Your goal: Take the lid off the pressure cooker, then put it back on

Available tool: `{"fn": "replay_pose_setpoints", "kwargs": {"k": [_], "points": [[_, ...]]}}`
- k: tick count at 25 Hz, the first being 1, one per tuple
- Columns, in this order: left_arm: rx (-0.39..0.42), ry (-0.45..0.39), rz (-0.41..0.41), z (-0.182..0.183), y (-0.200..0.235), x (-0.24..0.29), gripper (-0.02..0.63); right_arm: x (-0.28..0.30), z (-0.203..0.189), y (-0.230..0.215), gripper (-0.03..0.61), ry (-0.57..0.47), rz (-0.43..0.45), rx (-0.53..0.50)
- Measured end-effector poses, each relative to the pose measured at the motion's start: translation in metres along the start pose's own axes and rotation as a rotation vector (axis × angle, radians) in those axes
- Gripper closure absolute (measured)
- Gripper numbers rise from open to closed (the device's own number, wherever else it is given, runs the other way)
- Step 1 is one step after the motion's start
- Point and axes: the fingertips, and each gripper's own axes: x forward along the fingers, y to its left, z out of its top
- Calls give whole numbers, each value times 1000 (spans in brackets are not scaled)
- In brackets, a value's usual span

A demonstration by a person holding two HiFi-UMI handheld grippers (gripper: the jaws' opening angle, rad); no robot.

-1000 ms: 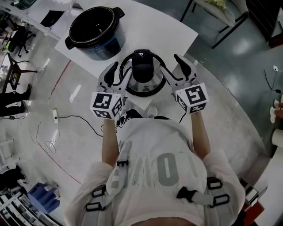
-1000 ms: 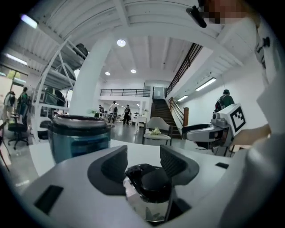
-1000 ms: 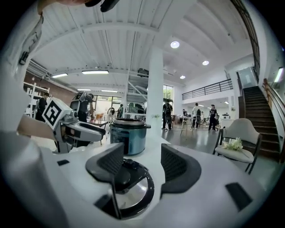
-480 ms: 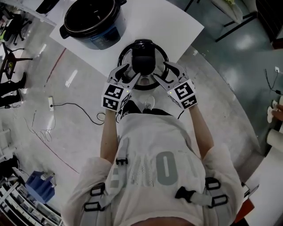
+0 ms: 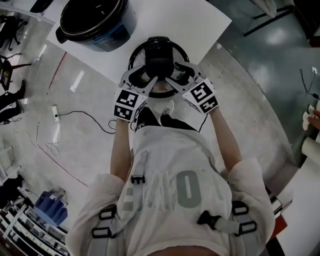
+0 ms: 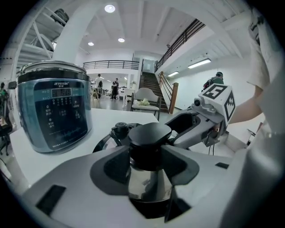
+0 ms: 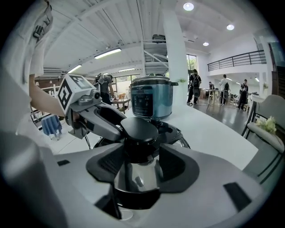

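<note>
This is a large open hall, like a lab or office atrium. A staircase (image 6: pixel 149 85) climbs to a railed mezzanine (image 6: pixel 109 65) under recessed ceiling lights (image 6: pixel 110 8). People (image 6: pixel 115 85) stand about on a polished floor (image 5: pixel 260 85).

White table (image 5: pixel 200 25); cable (image 5: pixel 87 114) on floor (image 5: pixel 260 100); blue crate (image 5: pixel 49 207) lower left.

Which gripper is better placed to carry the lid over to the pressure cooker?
Left, but only slightly. The left gripper and the right gripper both have their jaws clamped on the lid knob, but the open cooker stands on the left gripper's side of the table.
</note>
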Motion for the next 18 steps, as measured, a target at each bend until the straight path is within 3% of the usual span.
{"fn": "replay_pose_setpoints", "kwargs": {"k": [4, 18], "points": [[39, 2, -8, -3, 2, 5, 396, 4, 1, -1, 328, -12, 7, 9], [59, 1, -23, 3, 4, 4, 409, 13, 9, -3, 353, -35, -29, -2]]}}
